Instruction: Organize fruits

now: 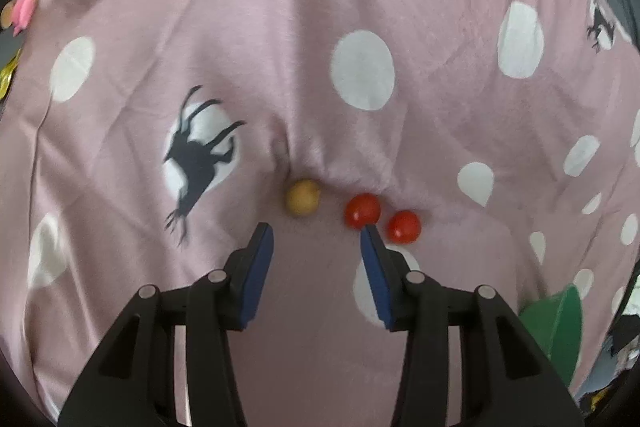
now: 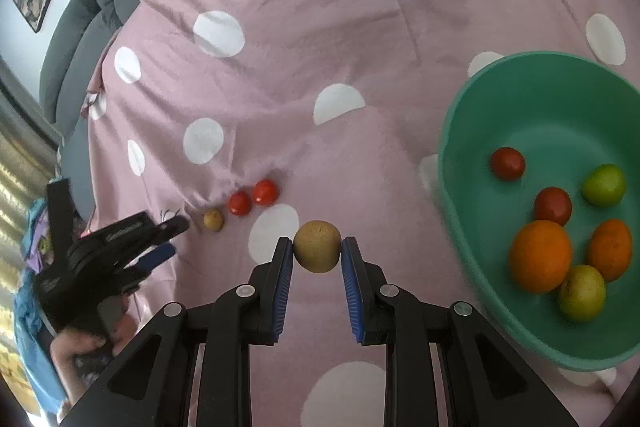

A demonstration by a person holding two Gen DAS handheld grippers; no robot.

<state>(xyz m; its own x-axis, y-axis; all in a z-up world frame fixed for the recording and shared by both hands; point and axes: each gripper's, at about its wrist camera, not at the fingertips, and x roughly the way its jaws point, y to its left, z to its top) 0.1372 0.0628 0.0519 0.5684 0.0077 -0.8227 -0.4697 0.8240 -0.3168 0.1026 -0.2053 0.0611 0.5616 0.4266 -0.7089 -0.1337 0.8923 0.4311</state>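
Note:
My left gripper (image 1: 317,231) stands open just short of a small yellow-brown fruit (image 1: 302,197) and two red tomatoes (image 1: 362,209) (image 1: 404,226) lying in a fold of the pink spotted cloth; nothing is between its pads. Its right fingertip (image 1: 370,233) is close in front of the nearer tomato. In the right wrist view the same three fruits (image 2: 213,219) (image 2: 239,203) (image 2: 265,192) lie left of centre, with the left gripper (image 2: 170,237) beside them. My right gripper (image 2: 317,247) is shut on a larger yellow-brown round fruit (image 2: 318,246), above the cloth.
A teal bowl (image 2: 456,163) sits to the right and holds two oranges, two dark red fruits and two green-yellow ones. Its rim shows as a green edge (image 1: 560,323) in the left wrist view. Grey sofa cushions (image 2: 80,39) border the cloth at the upper left.

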